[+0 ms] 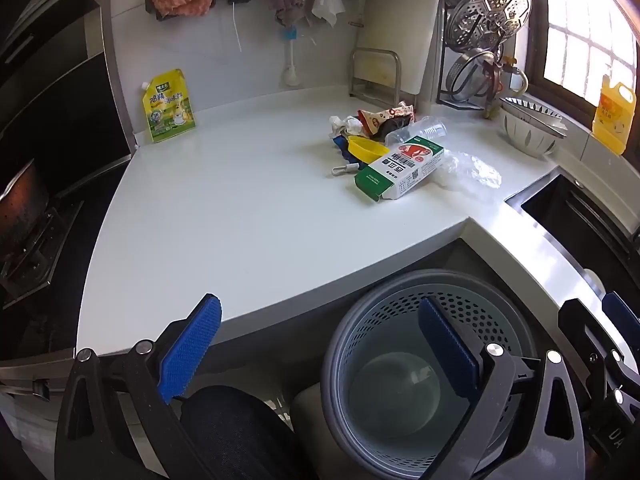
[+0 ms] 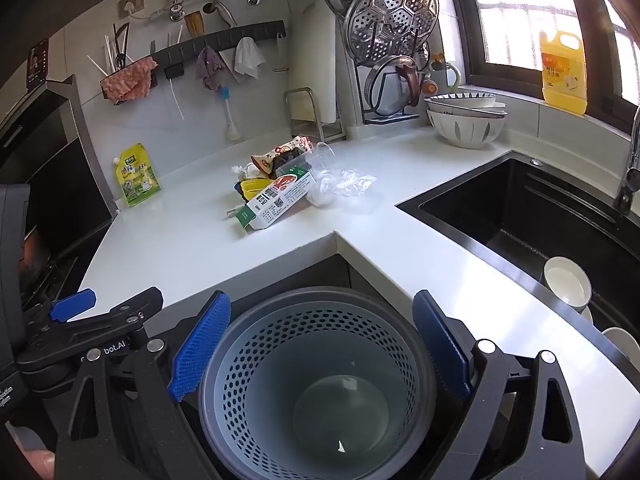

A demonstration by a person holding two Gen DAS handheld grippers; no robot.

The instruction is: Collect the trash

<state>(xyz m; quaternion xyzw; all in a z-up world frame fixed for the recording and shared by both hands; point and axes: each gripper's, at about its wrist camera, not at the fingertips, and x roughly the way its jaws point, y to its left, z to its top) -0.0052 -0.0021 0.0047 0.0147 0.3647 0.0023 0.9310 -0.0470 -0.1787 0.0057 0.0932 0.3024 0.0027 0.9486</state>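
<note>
Both tools hang released and empty below the near edge of the white surface. The left tool has its blue pads spread wide, one over the surface's edge, the other over the bin. The right tool straddles the bin's rim from above, touching nothing. The bin, a grey perforated basket, stands on the floor in the inner corner of the surface; only a few small white scraps show at its bottom. The trash lies in one heap well apart from both tools, toward the back of the surface: a green-and-white carton in front, a yellow scoop touching it, a clear cup on its side, crumpled clear plastic, a printed wrapper and white tissue. A yellow pouch stands apart against the wall. To the right is a black sink.
</note>
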